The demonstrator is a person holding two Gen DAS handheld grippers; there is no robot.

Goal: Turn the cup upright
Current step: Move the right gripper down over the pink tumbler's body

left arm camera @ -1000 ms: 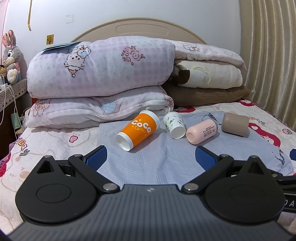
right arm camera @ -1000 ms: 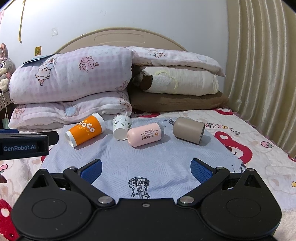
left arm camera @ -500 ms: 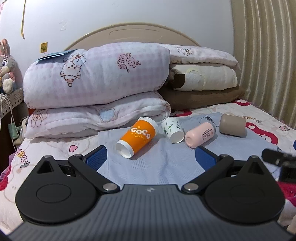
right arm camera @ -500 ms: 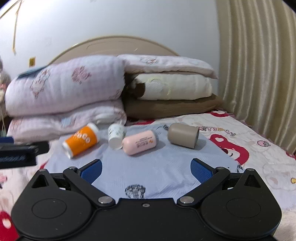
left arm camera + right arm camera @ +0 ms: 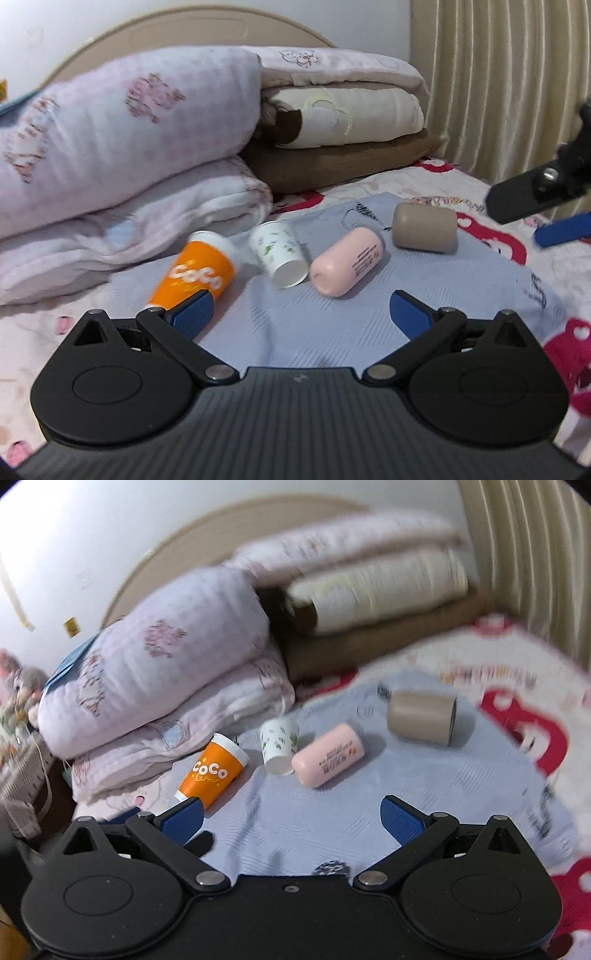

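Observation:
Several cups lie on their sides in a row on a pale blue cloth point(image 5: 332, 317) on the bed: an orange "CoCo" cup point(image 5: 195, 277) point(image 5: 212, 771), a small white leaf-print cup point(image 5: 279, 254) point(image 5: 279, 740), a pink cup point(image 5: 347, 266) point(image 5: 328, 755) and a taupe cup point(image 5: 424, 227) point(image 5: 421, 718). My left gripper point(image 5: 301, 312) is open and empty, short of the cups, its left finger by the orange cup. My right gripper point(image 5: 291, 816) is open and empty, raised and tilted above the cloth. It also shows at the right edge of the left wrist view point(image 5: 546, 206).
Folded pink and cream quilts point(image 5: 129, 147) and a brown pillow point(image 5: 343, 162) are stacked behind the cups against the headboard. A beige curtain point(image 5: 498, 85) hangs at the right. A plush toy point(image 5: 22, 679) sits at the far left.
Both grippers have moved forward toward the cups. The right gripper has risen and tilted, looking down on the row. The cups have not moved.

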